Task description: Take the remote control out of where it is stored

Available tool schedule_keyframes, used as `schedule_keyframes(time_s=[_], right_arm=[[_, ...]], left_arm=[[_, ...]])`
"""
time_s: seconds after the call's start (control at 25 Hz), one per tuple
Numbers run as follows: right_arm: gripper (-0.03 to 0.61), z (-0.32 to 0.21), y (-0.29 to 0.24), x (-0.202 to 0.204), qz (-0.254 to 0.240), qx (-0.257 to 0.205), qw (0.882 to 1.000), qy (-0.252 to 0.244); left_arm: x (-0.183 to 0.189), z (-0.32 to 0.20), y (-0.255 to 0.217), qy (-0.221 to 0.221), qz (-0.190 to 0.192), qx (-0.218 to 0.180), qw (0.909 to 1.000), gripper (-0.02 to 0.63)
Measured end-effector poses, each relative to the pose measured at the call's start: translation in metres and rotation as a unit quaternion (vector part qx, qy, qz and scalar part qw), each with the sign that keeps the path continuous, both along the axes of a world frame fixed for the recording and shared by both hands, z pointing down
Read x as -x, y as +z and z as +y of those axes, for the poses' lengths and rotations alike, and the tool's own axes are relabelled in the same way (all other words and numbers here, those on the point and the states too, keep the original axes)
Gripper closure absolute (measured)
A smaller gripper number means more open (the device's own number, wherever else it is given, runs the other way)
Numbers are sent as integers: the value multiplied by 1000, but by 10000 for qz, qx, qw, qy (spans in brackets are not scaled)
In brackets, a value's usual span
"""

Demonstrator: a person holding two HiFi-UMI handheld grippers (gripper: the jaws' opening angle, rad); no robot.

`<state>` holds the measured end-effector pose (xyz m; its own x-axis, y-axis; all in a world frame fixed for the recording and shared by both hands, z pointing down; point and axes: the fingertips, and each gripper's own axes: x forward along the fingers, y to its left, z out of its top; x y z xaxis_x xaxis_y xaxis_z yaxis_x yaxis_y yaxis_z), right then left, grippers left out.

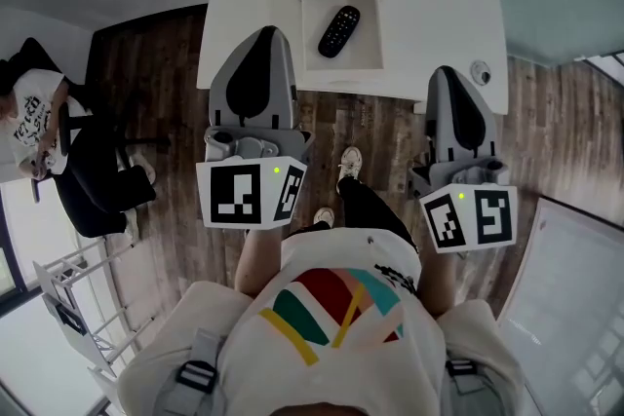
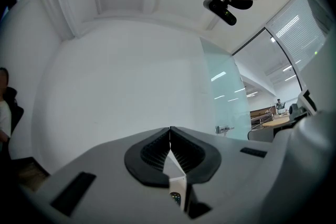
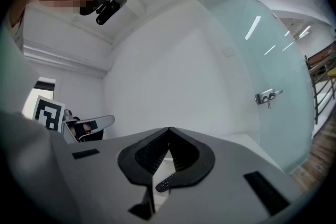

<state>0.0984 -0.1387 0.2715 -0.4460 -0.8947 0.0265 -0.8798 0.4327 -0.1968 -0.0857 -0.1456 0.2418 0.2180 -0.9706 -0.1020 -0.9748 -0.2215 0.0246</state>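
Two grippers, left gripper (image 1: 263,34) and right gripper (image 1: 445,71), fingers together, empty, face one open drawer (image 1: 364,51) holding one remote control (image 1: 338,31).

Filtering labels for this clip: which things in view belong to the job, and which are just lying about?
Job:
- remote control
- open white drawer that it lies in
- left gripper and right gripper, both shut and empty

Just lying about:
- small round object
- office chair
- white rack
- glass door

Bright even daylight, fisheye edges, sharp
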Motion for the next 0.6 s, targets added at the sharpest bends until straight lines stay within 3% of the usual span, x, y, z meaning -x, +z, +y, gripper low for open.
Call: schedule_keyframes(time_s=[0.6], right_arm=[[577,-53,6,-11,-123,101,9995,-257]], left_arm=[[-12,-43,1,-238,-165,142,9995,606]])
